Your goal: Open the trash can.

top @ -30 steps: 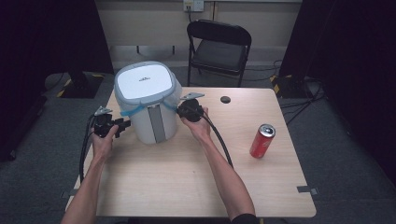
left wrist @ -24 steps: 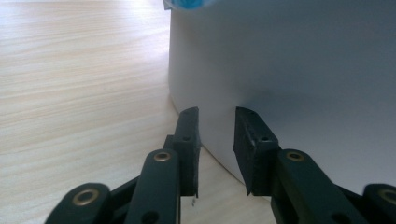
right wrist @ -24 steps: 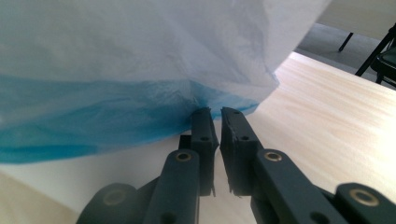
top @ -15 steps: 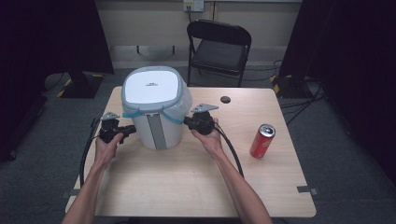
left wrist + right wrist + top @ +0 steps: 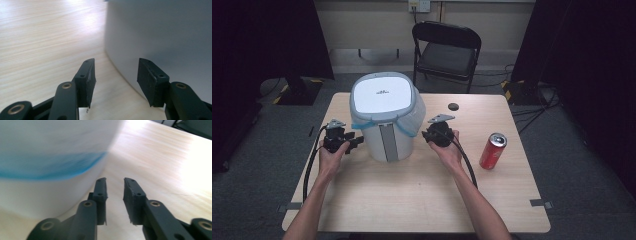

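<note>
Two claws, both released and empty: my left claw and right claw are flanking the white bin, jaws just opening; bin sitting upright on counter, regripping possibly pending.

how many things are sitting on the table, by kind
large white plastic bin with a blue band: 1
red metal drink can: 1
small black round cap: 1
total: 3

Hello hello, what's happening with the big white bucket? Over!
Both grippers, left and right, open, just opened, nothing held. White bucket upright between them. Red can off right, clear.
</note>
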{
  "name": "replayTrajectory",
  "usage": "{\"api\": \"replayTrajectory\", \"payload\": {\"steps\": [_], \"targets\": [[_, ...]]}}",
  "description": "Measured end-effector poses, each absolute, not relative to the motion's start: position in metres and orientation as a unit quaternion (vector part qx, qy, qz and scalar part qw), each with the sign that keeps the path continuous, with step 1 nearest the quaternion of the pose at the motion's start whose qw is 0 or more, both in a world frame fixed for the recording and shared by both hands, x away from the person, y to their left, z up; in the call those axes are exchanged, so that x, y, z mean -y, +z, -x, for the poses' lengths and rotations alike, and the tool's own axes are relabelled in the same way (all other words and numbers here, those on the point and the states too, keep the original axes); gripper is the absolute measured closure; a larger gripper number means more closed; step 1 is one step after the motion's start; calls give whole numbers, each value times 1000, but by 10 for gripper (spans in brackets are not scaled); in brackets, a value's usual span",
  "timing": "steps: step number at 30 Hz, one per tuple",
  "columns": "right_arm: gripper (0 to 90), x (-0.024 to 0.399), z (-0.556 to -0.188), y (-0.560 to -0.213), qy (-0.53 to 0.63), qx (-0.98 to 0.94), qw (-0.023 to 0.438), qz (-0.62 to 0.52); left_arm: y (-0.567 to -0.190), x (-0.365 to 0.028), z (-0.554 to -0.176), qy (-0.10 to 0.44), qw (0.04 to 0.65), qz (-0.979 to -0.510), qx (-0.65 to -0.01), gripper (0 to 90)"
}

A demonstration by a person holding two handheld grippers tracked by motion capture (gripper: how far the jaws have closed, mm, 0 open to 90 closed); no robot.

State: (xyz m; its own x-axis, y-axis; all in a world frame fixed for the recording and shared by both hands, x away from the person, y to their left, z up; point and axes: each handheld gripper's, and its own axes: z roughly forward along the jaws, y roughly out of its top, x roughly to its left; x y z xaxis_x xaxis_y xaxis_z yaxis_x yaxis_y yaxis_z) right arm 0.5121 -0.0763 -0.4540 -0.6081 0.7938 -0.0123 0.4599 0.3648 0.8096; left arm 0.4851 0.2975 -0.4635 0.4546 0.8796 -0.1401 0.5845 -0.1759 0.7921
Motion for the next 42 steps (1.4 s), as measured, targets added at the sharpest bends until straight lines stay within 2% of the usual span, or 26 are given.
{"api": "replayTrajectory", "payload": {"steps": [2,4,5,8,9,12,13,14,16,19,21,28,31,34,36,37,38,39,40,42], "targets": [[677,75,-529,-452,428,-781,216,-400,-461,-295,-493,190,414,-743,-491,468],[674,71,-533,-449,440,-777,208,-399,-460,-295,-495,199,417,-740,-490,476],[671,63,-538,-443,449,-772,217,-395,-459,-297,-497,176,421,-741,-493,487],[664,56,-539,-441,468,-768,214,-381,-460,-298,-498,170,427,-742,-488,506],[727,50,-539,-440,471,-768,211,-379,-460,-297,-496,166,433,-743,-482,580],[771,51,-540,-441,479,-767,199,-379,-461,-295,-492,164,440,-742,-478,660],[807,55,-536,-441,487,-769,180,-372,-461,-295,-491,161,441,-743,-476,686],[807,55,-536,-441,487,-769,180,-372,-461,-294,-489,157,441,-747,-472,686],[837,59,-525,-440,488,-777,176,-357,-459,-288,-481,155,431,-759,-463,757],[841,63,-515,-441,490,-779,175,-349,-456,-284,-475,160,422,-765,-459,765],[859,67,-504,-441,490,-780,178,-345,-458,-281,-465,153,430,-765,-455,811],[858,78,-474,-441,496,-783,167,-336,-456,-274,-435,150,427,-776,-439,810],[861,85,-458,-437,483,-794,155,-336,-455,-269,-411,137,429,-787,-422,808],[855,91,-447,-435,471,-802,162,-330,-453,-267,-400,116,436,-792,-411,753],[845,93,-445,-434,471,-802,163,-331,-453,-267,-397,108,443,-790,-409,746],[828,95,-445,-434,469,-801,167,-331,-453,-266,-394,108,444,-791,-406,696],[743,97,-445,-435,466,-798,184,-335,-453,-264,-393,114,439,-794,-404,627],[743,97,-445,-435,466,-798,184,-335,-453,-264,-393,114,439,-794,-404,555],[655,97,-440,-436,448,-795,227,-341,-453,-263,-394,119,436,-794,-407,545],[644,98,-438,-436,446,-795,230,-342,-453,-263,-397,126,433,-794,-408,518]]}}
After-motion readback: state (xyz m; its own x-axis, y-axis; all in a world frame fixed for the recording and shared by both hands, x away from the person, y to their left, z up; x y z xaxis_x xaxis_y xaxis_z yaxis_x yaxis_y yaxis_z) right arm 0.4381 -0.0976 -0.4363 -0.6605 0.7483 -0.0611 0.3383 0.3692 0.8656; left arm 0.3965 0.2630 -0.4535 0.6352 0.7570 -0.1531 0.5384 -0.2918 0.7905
